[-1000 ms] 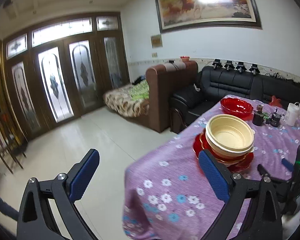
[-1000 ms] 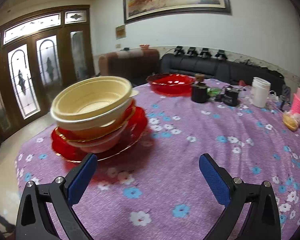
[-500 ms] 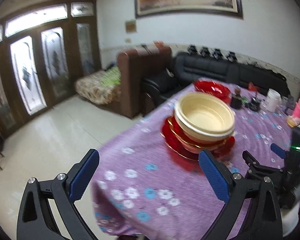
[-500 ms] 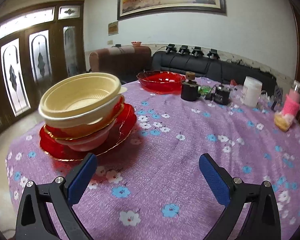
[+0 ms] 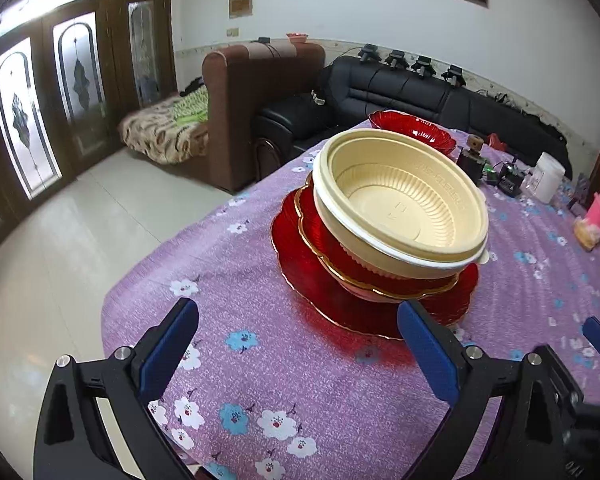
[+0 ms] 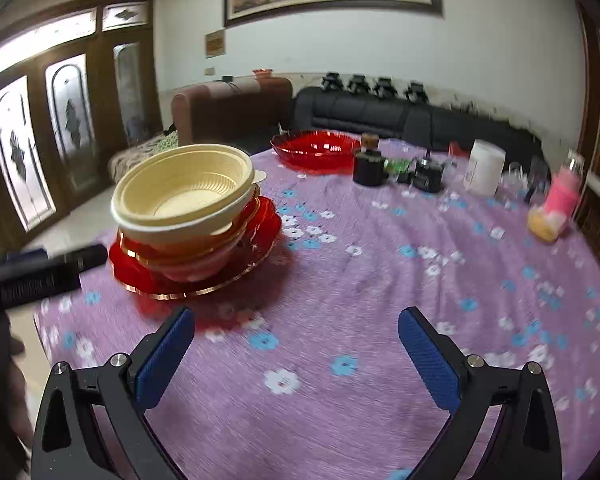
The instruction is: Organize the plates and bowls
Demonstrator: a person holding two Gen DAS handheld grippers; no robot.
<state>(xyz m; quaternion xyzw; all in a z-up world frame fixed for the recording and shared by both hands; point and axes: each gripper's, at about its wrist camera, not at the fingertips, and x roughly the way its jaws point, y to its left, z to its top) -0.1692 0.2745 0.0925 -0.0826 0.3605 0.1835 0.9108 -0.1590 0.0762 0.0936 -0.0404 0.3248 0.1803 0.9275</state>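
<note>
the stack (image 5: 380, 240), cream bowl (image 5: 400, 196) on red bowl and plate, sits near the tabletop (image 5: 300, 380) edge. the left gripper (image 5: 300, 348) has fingers spread, empty, stack just ahead and slightly right. the right gripper (image 6: 296, 352), also spread and empty, has the stack well to its left, so left is nearer.

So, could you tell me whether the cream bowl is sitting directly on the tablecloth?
No, the cream bowl rests atop a stack of red dishes.
</note>
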